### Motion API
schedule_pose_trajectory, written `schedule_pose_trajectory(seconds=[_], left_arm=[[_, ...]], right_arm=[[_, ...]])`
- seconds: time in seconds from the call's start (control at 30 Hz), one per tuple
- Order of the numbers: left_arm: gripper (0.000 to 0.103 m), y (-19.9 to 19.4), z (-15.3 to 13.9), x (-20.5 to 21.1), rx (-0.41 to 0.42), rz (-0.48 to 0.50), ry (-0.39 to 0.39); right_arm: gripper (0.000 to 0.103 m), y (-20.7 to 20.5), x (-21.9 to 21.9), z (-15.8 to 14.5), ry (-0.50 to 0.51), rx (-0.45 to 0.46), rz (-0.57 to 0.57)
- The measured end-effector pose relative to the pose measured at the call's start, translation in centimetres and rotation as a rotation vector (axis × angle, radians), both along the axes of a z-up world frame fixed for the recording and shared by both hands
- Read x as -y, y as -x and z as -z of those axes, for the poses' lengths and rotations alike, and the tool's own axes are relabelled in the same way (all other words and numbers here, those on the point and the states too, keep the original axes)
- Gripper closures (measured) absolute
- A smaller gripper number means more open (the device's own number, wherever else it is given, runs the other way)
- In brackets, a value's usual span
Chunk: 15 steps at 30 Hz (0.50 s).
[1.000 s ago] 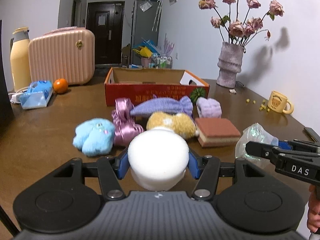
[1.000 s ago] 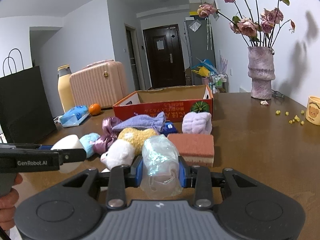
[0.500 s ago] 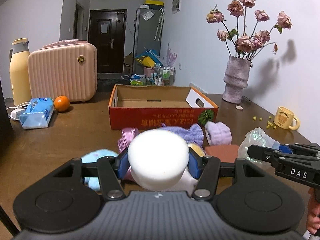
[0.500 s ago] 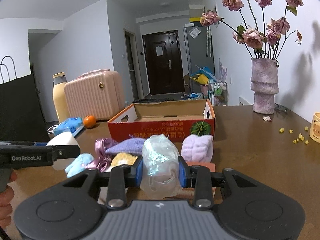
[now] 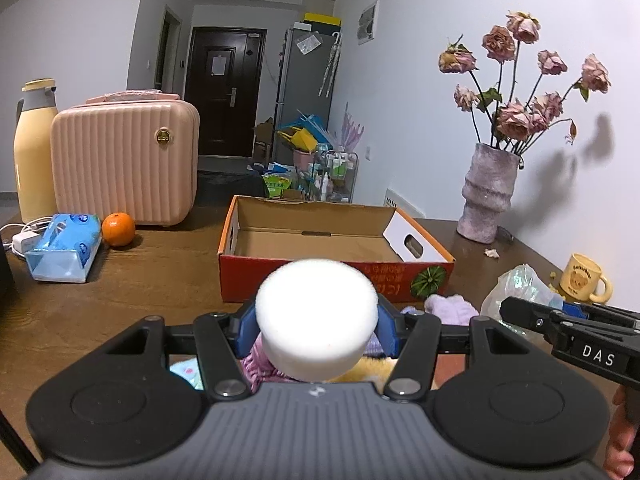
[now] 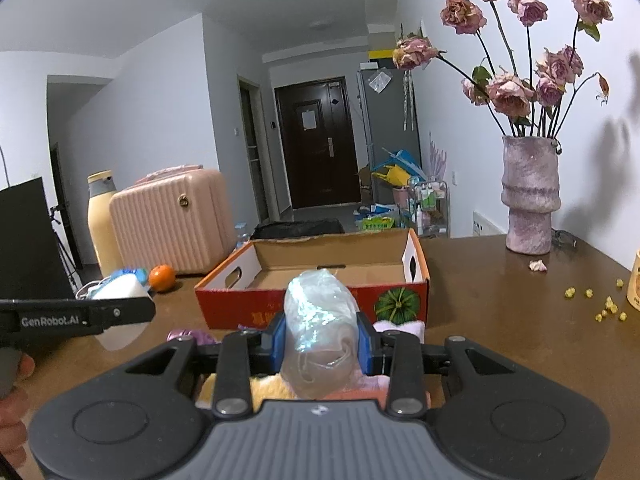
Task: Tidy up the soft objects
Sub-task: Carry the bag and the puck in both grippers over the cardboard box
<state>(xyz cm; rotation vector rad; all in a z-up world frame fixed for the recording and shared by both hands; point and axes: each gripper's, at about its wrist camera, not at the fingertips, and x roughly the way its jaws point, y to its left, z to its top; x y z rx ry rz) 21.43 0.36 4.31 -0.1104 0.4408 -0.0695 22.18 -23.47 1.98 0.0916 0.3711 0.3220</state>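
Note:
My left gripper (image 5: 316, 326) is shut on a round white sponge puff (image 5: 316, 312), held above the pile of soft toys. My right gripper (image 6: 320, 340) is shut on a crinkly clear plastic bag (image 6: 318, 320) with something pale inside. Ahead of both stands an open red cardboard box (image 5: 332, 240), its inside bare (image 6: 332, 272). Below the grippers only scraps of the pile show: a lilac plush (image 5: 452, 308), a pink satin scrunchie (image 5: 260, 364), a yellow plush (image 6: 268, 390). The right gripper (image 5: 520, 314) with its bag shows at the right of the left wrist view.
A pink hard case (image 5: 124, 160), a yellow flask (image 5: 34, 152), an orange (image 5: 118, 229) and a tissue pack (image 5: 64, 246) stand at the left of the table. A vase of dried roses (image 6: 528, 196) and a yellow mug (image 5: 584, 282) are at the right.
Both grippers rose and moved forward toward the red box, each keeping its load. The soft toy pile dropped out of sight beneath them and the box interior came into view.

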Motion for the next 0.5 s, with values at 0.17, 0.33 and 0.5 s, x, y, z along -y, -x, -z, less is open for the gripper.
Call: schedule_pose_trajectory(seconds=[0.17,0.33,0.5], left_arm=[[0.045,-1.9,-0.2,-0.1,0.005,-0.014,0.018],[0.045,-3.7,-0.6,0.1,0.026,-0.026,0.028],[0.045,-5.4,-1.3,0.4,0.044,-0.038,0.026]], right_arm=[[0.069,-1.6,-0.4,-0.9,-0.014,0.030,0.011],[0.069,-3.4,-0.9,-1.8,-0.016,0.056,0.017],[0.069,-5.4,-1.4,-2.6,-0.022,0.078,0.024]])
